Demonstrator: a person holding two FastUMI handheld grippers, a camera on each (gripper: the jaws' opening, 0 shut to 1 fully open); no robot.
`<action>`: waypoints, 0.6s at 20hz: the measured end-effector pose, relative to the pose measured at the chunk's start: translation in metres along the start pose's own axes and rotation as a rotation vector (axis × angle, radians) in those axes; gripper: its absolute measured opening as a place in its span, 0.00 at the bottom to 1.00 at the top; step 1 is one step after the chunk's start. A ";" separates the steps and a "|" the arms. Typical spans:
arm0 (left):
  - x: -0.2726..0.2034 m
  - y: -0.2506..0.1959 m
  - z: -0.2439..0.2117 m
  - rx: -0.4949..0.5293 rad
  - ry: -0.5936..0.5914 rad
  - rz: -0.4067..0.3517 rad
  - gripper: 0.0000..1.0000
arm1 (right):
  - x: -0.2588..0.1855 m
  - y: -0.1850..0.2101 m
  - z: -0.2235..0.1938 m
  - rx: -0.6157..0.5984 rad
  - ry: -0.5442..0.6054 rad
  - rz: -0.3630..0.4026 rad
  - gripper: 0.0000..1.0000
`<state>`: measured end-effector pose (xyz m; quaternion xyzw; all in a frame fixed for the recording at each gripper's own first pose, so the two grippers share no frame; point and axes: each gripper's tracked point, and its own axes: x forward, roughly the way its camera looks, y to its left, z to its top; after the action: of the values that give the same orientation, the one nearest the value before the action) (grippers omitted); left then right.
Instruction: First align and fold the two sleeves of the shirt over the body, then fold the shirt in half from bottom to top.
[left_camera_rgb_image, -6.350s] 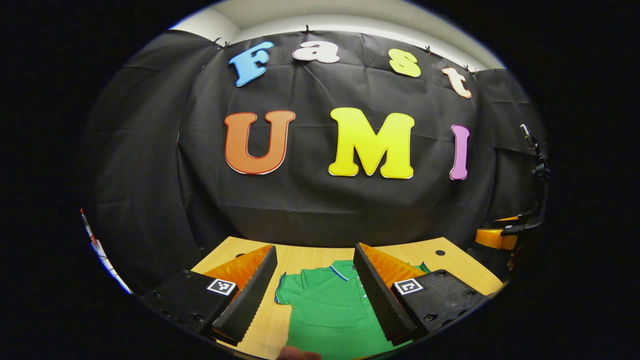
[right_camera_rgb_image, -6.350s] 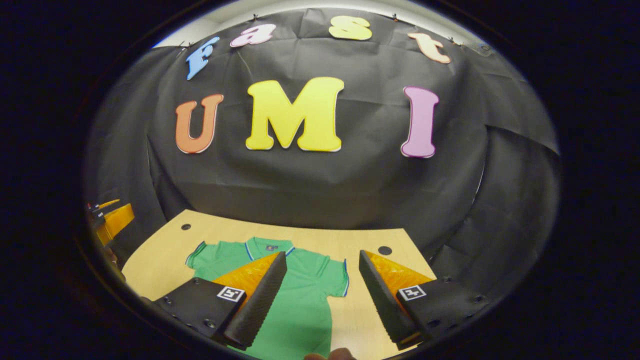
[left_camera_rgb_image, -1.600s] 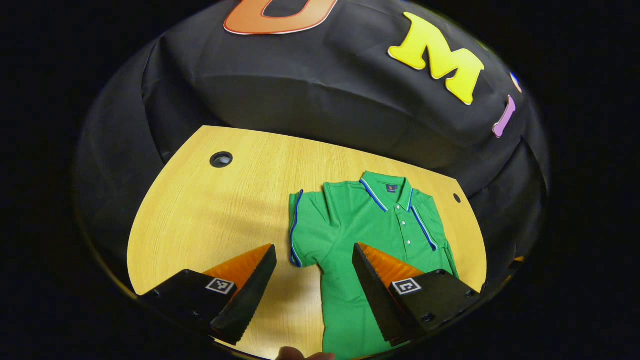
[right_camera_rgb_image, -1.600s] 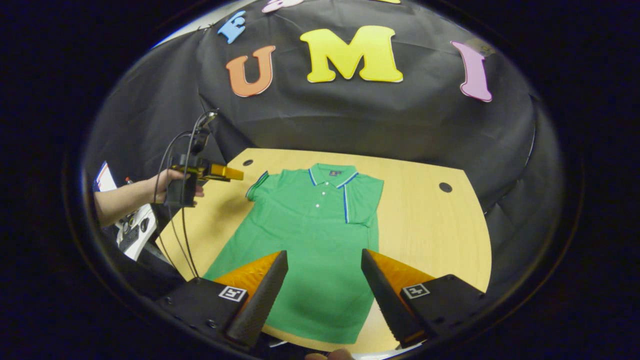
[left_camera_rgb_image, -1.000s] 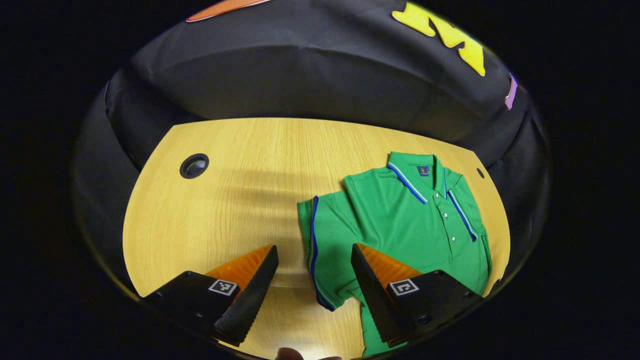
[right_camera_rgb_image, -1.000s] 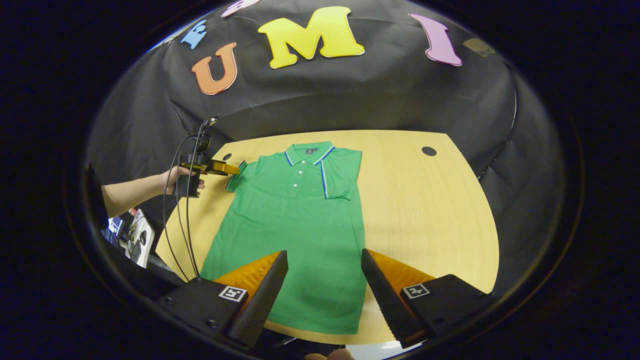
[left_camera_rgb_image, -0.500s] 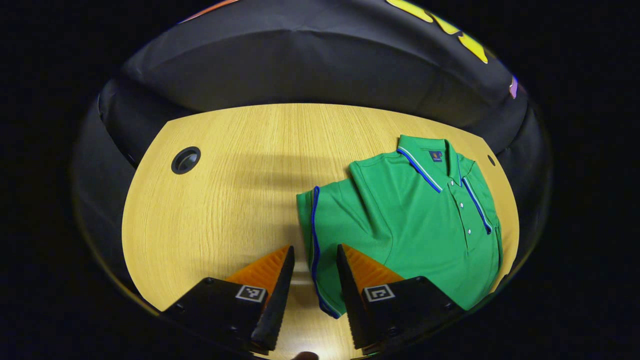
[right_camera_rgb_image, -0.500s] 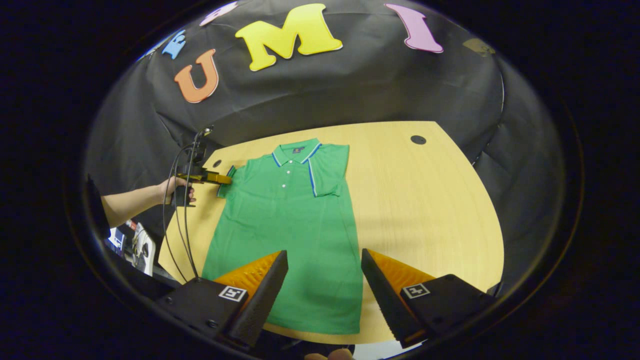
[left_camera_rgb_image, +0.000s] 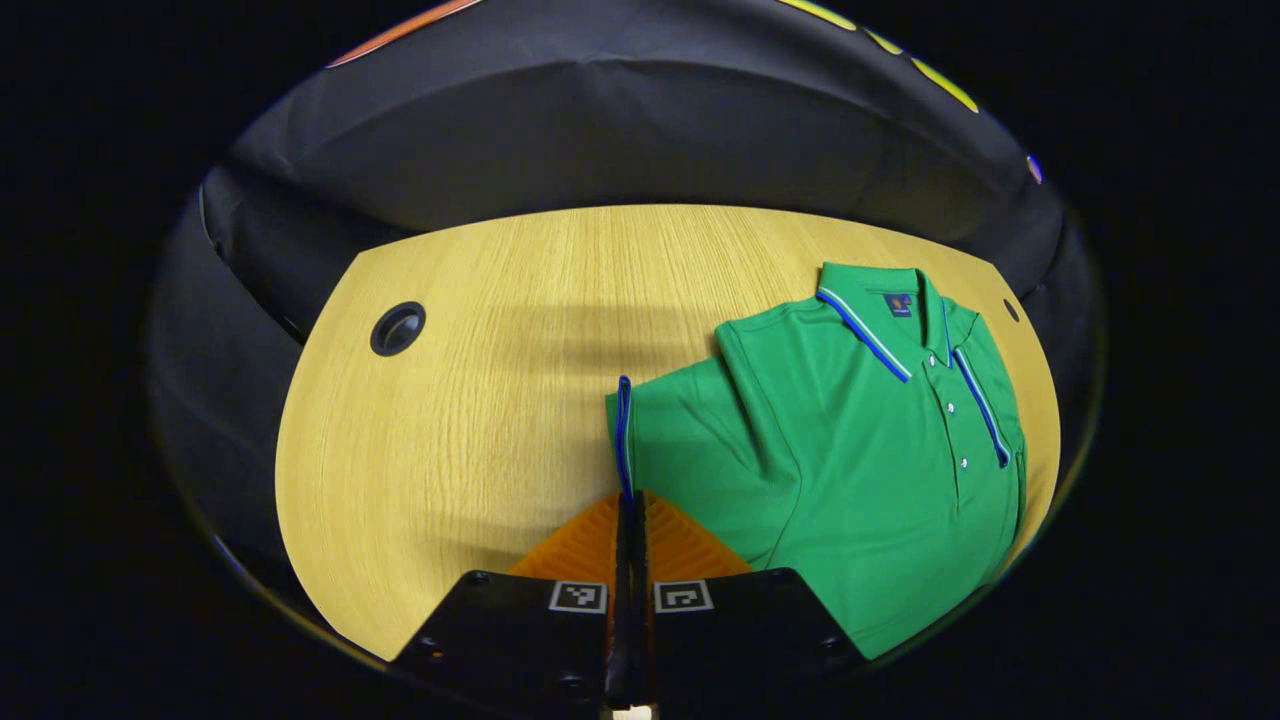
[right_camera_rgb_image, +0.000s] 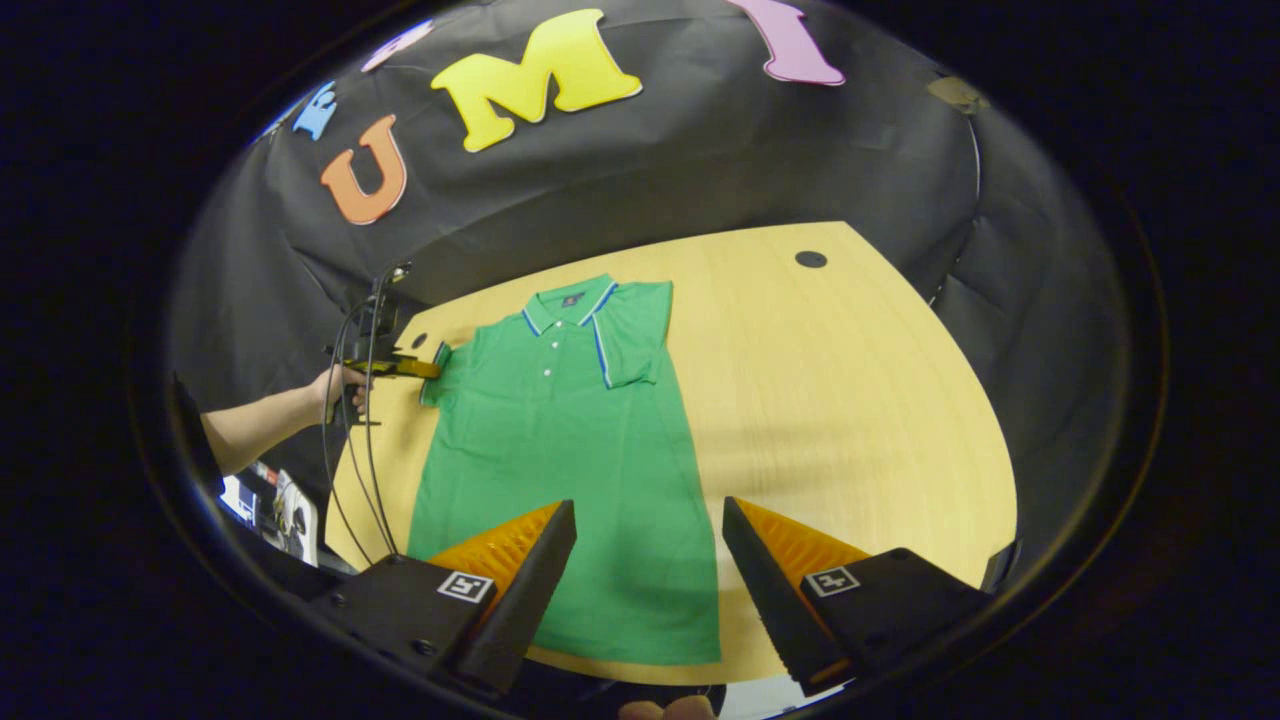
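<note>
A green polo shirt (right_camera_rgb_image: 565, 450) with blue trim lies flat on the wooden table (right_camera_rgb_image: 850, 420), collar toward the wall. Its right sleeve (right_camera_rgb_image: 632, 340) is folded over the body. In the left gripper view the left sleeve (left_camera_rgb_image: 680, 440) spreads out from the shirt (left_camera_rgb_image: 870, 440), and my left gripper (left_camera_rgb_image: 631, 500) is shut on that sleeve's blue-trimmed cuff (left_camera_rgb_image: 623, 430). The right gripper view shows the same gripper (right_camera_rgb_image: 410, 368), held by a hand (right_camera_rgb_image: 335, 385), pinching the sleeve at the shirt's left side. My right gripper (right_camera_rgb_image: 648, 530) hovers open above the shirt's lower hem, holding nothing.
The table (left_camera_rgb_image: 480, 380) has a round cable hole (left_camera_rgb_image: 397, 328) at its left and another (right_camera_rgb_image: 810, 259) at its far right. Cables (right_camera_rgb_image: 350, 450) hang from the left gripper. Some items (right_camera_rgb_image: 285, 510) lie beyond the table's left edge.
My left gripper has closed on the left sleeve's cuff; half a second ago its fingers stood apart around it. The right gripper stays open and has risen and tilted slightly.
</note>
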<state>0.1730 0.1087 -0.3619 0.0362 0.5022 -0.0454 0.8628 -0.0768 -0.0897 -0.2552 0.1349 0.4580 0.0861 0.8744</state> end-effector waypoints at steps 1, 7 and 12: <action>-0.007 -0.001 0.003 0.002 -0.012 0.002 0.03 | -0.001 0.000 0.002 0.011 -0.009 0.006 0.97; -0.044 -0.043 0.035 -0.044 -0.096 -0.042 0.03 | -0.013 -0.005 0.001 0.046 -0.037 0.016 0.97; -0.060 -0.113 0.055 0.028 -0.119 -0.152 0.03 | -0.029 -0.018 -0.003 0.072 -0.067 -0.003 0.96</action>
<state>0.1776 -0.0065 -0.2843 0.0074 0.4505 -0.1201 0.8846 -0.0947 -0.1139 -0.2401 0.1682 0.4313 0.0636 0.8841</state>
